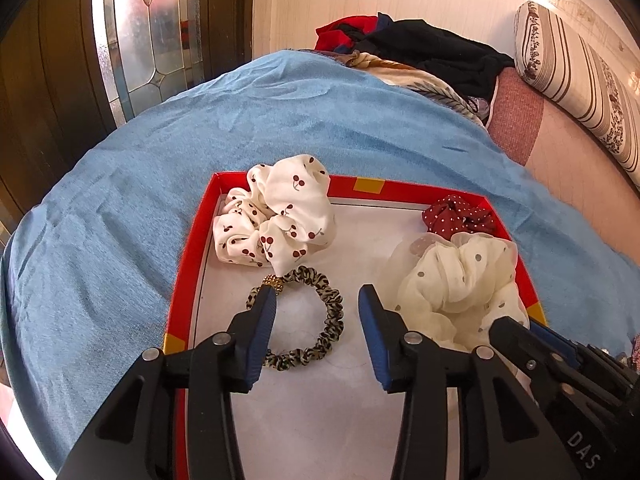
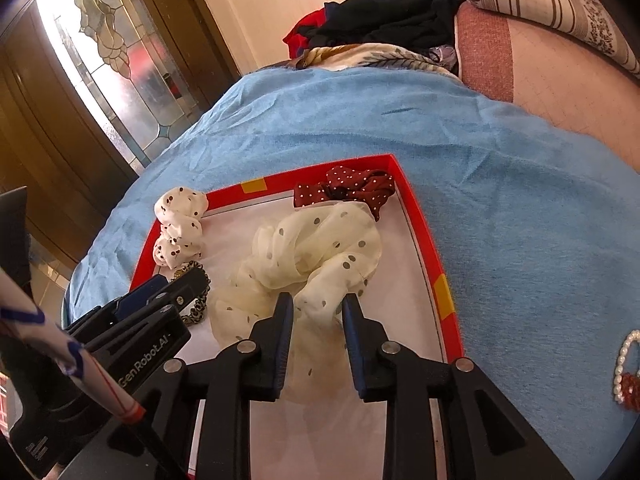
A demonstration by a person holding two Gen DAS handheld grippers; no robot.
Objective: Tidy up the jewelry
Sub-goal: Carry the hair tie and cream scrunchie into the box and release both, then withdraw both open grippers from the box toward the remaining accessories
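Observation:
A red-rimmed tray [image 1: 192, 248] with a white floor lies on the blue blanket. In it are a white cherry-print scrunchie [image 1: 276, 212], a dark red dotted scrunchie [image 1: 456, 216], a cream dotted chiffon scrunchie [image 1: 460, 280] and a leopard-print hair tie [image 1: 332, 320] with a gold bead. My left gripper [image 1: 317, 294] is open just above the hair tie, which lies flat on the tray floor, with its left fingertip over the bead. My right gripper [image 2: 318, 300] is open, its tips straddling a fold of the cream scrunchie [image 2: 312, 248], which rests on the tray [image 2: 424, 232].
A pearl bracelet with red beads [image 2: 624, 368] lies on the blue blanket [image 2: 520, 220] right of the tray. A pile of dark and red clothes [image 1: 420, 48] and a striped pillow [image 1: 580, 80] sit at the back. A stained-glass door [image 1: 152, 32] stands on the left.

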